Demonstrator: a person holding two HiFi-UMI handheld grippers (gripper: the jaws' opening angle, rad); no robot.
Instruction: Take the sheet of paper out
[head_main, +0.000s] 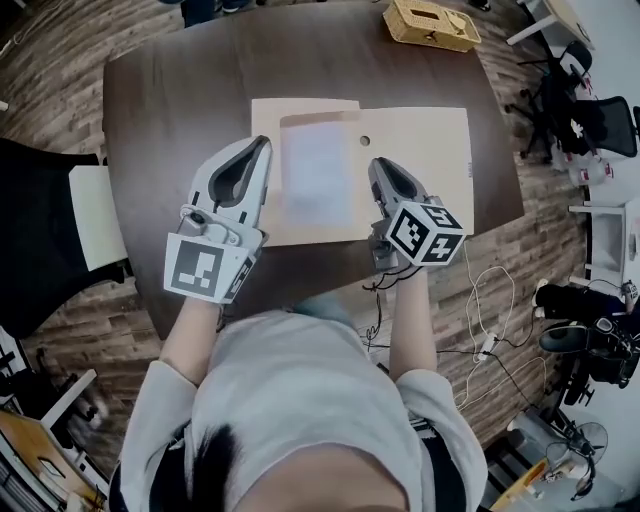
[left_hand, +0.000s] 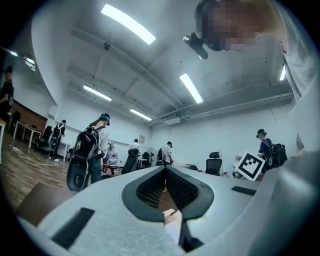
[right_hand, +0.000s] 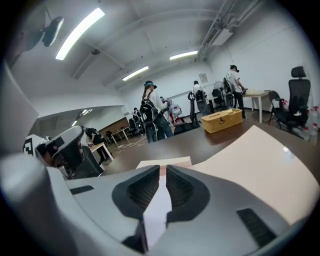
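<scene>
Gripping the white sheet of paper (right_hand: 157, 210), the right tool (right_hand: 163, 170) has its jaws pressed narrow on it, and the sheet runs back between them toward the camera. Ahead of this tool and to its right, the tan envelope (right_hand: 250, 160) lies flat on the dark tabletop (right_hand: 200, 145), with a yellow box (right_hand: 222, 120) well beyond it. In the head view the sheet spreads pale over the envelope's left half, between the two tools, with the right tool at its right edge. The left tool (left_hand: 165, 170) sits at the envelope's left edge, its jaws together at the tips with a thin tan-and-white edge (left_hand: 170, 220) caught between them, apparently the envelope. People with backpacks stand far ahead of both tools.
</scene>
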